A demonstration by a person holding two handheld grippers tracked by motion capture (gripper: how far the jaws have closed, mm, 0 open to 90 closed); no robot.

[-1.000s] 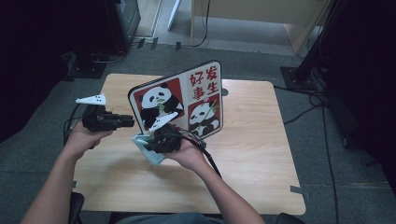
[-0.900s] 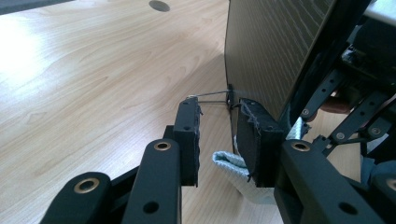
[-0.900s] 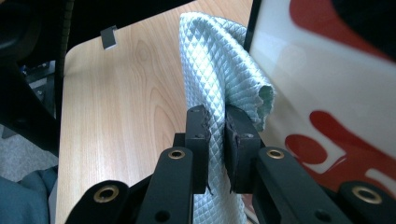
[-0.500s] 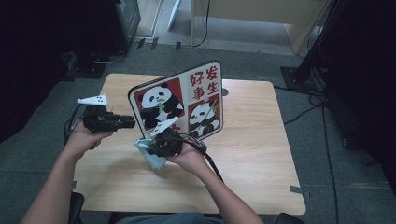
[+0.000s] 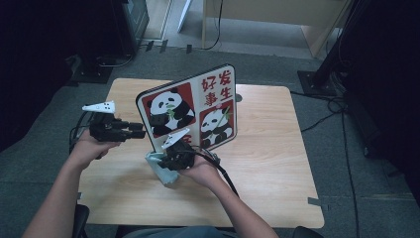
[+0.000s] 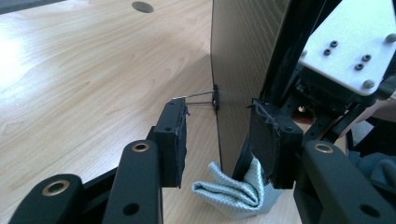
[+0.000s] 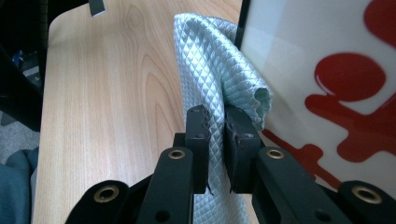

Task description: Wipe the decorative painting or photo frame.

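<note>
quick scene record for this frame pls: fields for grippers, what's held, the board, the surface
left gripper: jaws have just been opening; pads stand either side of the board's edge, off it
right gripper: shut on the cloth
cloth: pale green, quilted weave, folded, pressed against the board's front
panda picture board: propped upright and tilted on the table, wire stand at its back
table: light wood
work in hand: wiping the board's face, by the look of it

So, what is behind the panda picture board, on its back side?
In the left gripper view, the panda board's back is plain brown with a thin wire stand. The folded pale-green cloth lies at its bottom edge. Its far part is hidden.
</note>
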